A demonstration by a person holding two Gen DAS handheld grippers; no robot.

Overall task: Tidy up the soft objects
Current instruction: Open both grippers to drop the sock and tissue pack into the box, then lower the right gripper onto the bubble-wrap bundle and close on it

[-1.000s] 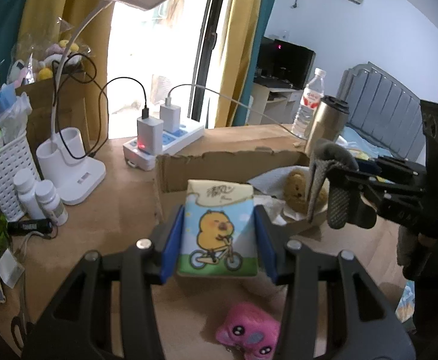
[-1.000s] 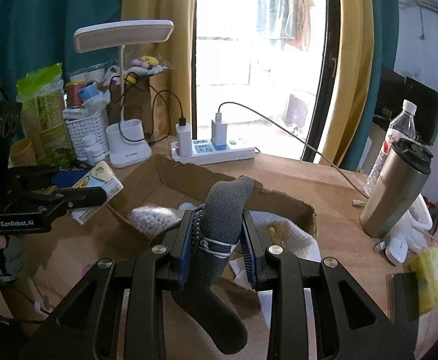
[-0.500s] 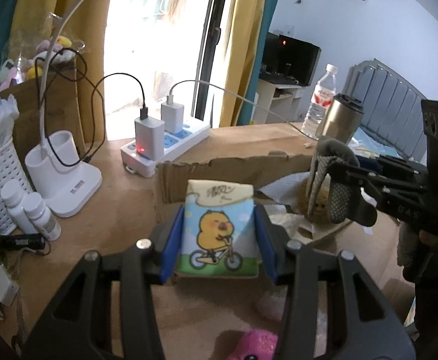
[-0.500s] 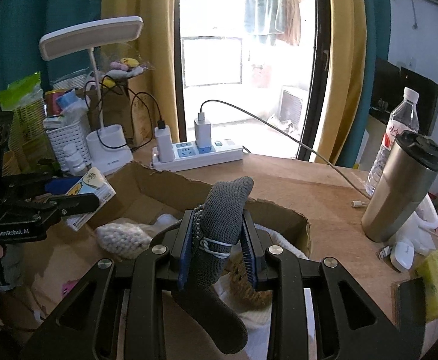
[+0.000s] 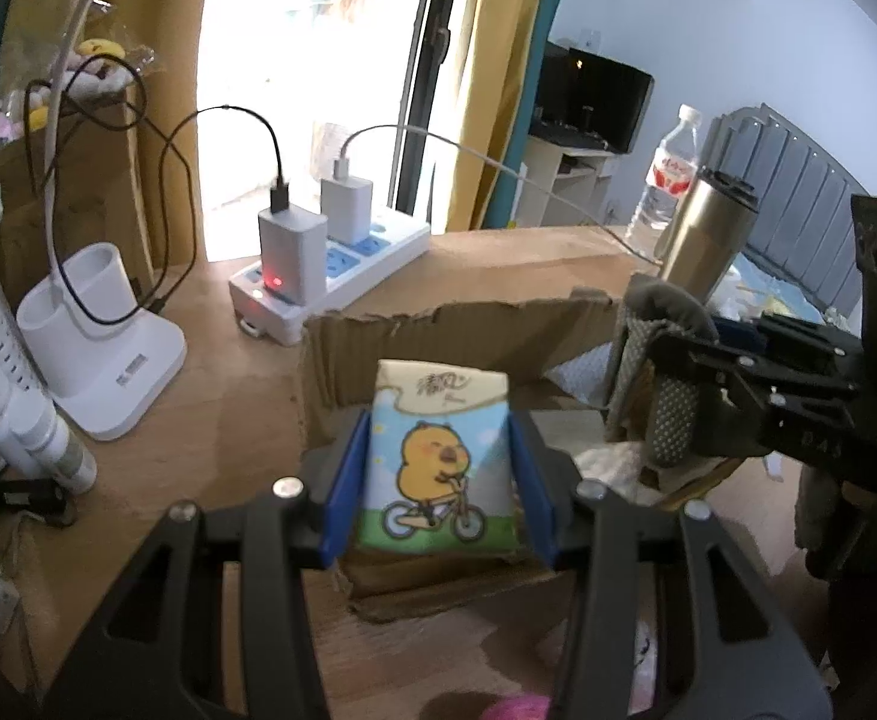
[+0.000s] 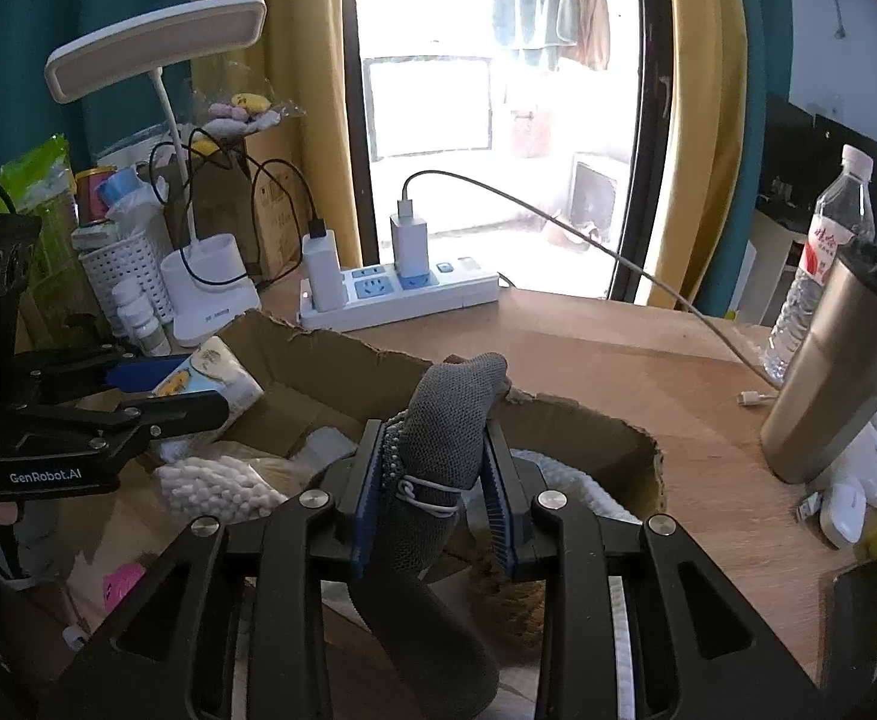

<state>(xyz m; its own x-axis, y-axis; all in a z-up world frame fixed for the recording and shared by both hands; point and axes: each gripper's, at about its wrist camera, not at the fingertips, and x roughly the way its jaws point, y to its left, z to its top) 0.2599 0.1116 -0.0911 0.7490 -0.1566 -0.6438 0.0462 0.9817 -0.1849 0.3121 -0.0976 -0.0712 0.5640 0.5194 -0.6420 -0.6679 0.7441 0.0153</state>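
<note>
Left hand-held gripper (image 5: 438, 474) clamps tissue pack (image 5: 438, 456); right hand-held gripper (image 6: 435, 480) clamps sock (image 6: 444, 438).

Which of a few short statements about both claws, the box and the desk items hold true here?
1. The left claw grips a tissue pack printed with a cartoon animal on a bicycle. True.
2. The right claw is open and holds nothing. False: it is shut on a rolled grey sock.
3. The cardboard box already holds soft items. True.
4. Two chargers sit plugged into the power strip. True.
5. The steel tumbler lies on its side. False: it stands upright.
</note>
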